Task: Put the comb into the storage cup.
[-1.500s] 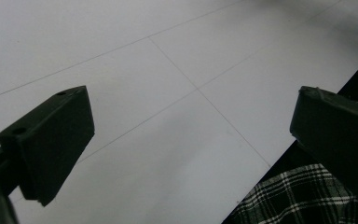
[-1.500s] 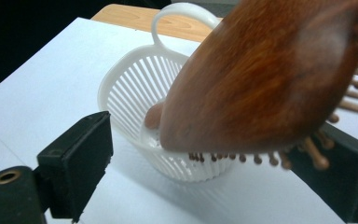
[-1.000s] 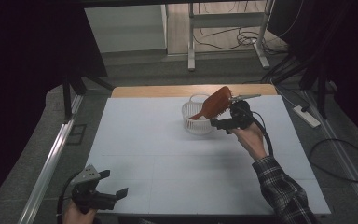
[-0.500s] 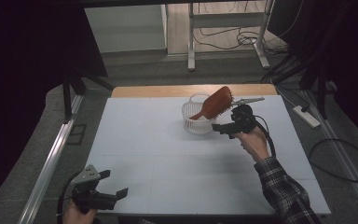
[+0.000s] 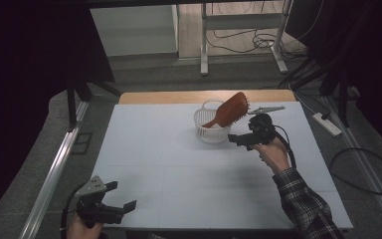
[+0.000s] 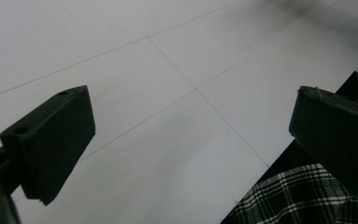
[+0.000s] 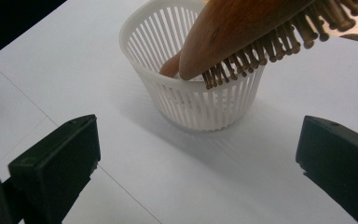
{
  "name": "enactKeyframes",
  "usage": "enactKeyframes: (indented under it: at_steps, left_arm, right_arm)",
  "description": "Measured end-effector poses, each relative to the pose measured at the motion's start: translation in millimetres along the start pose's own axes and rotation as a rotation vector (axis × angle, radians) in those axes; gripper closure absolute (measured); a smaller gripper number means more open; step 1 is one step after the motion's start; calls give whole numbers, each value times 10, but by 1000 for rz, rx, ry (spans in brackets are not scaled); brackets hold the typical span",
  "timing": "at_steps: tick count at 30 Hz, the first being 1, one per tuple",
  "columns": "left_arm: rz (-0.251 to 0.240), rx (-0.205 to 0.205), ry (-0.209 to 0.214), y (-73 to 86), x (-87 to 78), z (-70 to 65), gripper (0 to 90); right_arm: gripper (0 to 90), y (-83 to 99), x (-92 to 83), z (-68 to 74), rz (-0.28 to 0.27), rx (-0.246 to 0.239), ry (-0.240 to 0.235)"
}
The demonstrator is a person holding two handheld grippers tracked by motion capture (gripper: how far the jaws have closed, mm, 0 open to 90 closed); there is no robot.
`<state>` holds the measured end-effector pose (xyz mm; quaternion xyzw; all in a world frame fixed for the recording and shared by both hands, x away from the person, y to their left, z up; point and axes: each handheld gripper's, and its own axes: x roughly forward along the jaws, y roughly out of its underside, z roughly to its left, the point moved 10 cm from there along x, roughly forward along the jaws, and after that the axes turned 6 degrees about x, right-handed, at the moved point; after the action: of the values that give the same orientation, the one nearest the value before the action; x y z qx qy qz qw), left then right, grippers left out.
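The wooden hairbrush (image 5: 230, 110) is propped handle-down in the white basket (image 5: 210, 130) at the far side of the table (image 5: 144, 149), so the drop looks done, and the right gripper (image 5: 238, 140), wide open and empty, probably needs pulling back, while the left gripper (image 5: 122, 198) is held open near the front edge.

A lab set up for recording. The white bench (image 5: 179, 164) stands among black drapes (image 5: 35, 59), metal frame legs (image 5: 204, 45) and loose floor cables (image 5: 363, 169). A power strip (image 5: 327, 124) lies beside it.
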<state>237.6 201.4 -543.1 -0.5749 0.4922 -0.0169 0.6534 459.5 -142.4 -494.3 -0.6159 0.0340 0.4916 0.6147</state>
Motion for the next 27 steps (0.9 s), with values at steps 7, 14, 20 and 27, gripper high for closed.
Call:
enactKeyframes:
  at_steps: [7, 14, 20, 27]
  left_arm:
    - [1, -1, 0, 0, 1, 1, 12]
    - [1, -1, 0, 0, 1, 0, 12]
    - [1, -1, 0, 0, 1, 0, 12]
    - [1, 0, -2, -1, 2, -2, 13]
  right_arm:
    - [0, 8, -33, 24, -8, -18, 2]
    - [0, 21, -80, 36, -19, -34, 5]
    - [0, 32, -136, 26, -30, -45, 21]
    - [0, 55, -186, 40, -36, -53, 26]
